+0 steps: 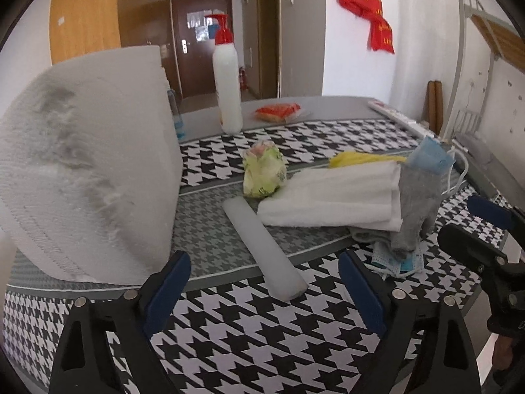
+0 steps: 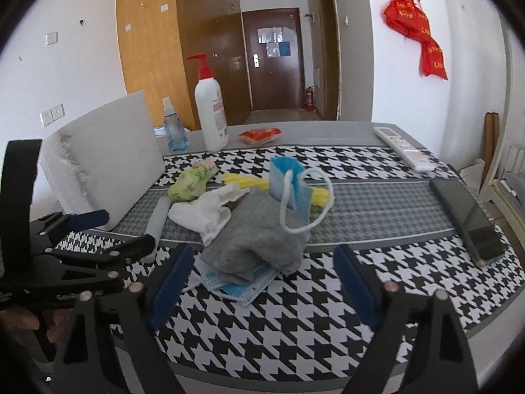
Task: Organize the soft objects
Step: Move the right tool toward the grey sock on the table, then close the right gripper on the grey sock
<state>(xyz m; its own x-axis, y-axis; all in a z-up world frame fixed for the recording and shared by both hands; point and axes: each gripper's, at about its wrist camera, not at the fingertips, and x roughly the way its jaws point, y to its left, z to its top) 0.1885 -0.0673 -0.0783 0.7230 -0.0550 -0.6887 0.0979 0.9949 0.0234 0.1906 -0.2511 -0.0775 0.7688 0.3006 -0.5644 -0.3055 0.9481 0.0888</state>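
A pile of soft things lies mid-table: a grey cloth on a flat blue face mask, a second blue mask standing up with its white loop, a white folded towel, a yellow cloth and a green-patterned bundle. A white foam stick lies in front. My left gripper is open and empty, before the stick. My right gripper is open and empty, just in front of the grey cloth and flat mask.
A big white foam block leans at the left. A white pump bottle, a small blue spray bottle, an orange packet, a white remote and a dark phone stand around the houndstooth tablecloth.
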